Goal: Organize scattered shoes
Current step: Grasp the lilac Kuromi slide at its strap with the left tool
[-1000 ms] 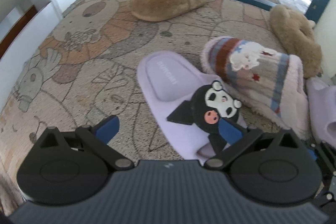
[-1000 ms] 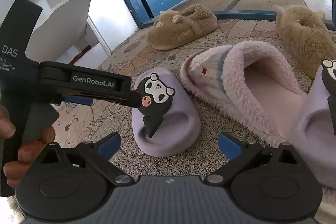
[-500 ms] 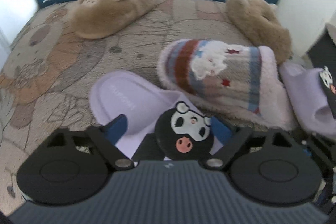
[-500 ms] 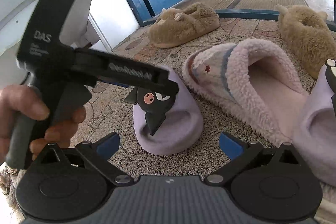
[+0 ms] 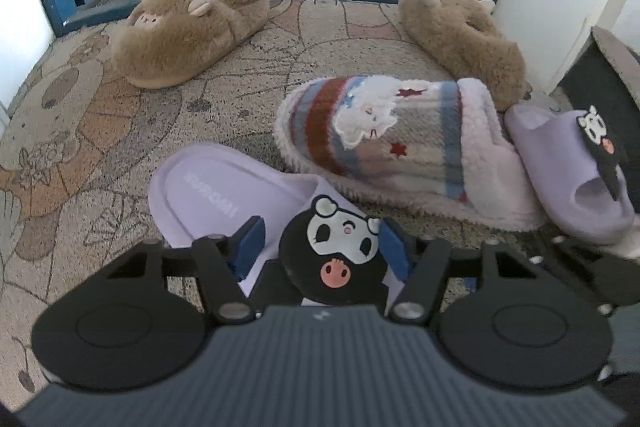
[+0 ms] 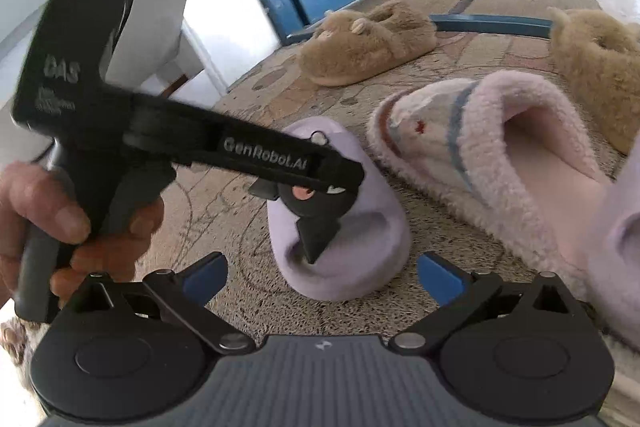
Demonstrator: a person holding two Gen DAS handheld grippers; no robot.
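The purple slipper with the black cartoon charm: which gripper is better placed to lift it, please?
Left. The left gripper already straddles the purple slipper at its charm; the right gripper hangs open, short of it.

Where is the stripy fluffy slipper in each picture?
Left wrist view: the stripy slipper lies right of center, seen from above and the side, just past the purple slipper between the left tongs.
Right wrist view: the stripy slipper is at center right, its open pink inside facing the camera.
Shared landmark: the brown furry slipper by the blue door frame.
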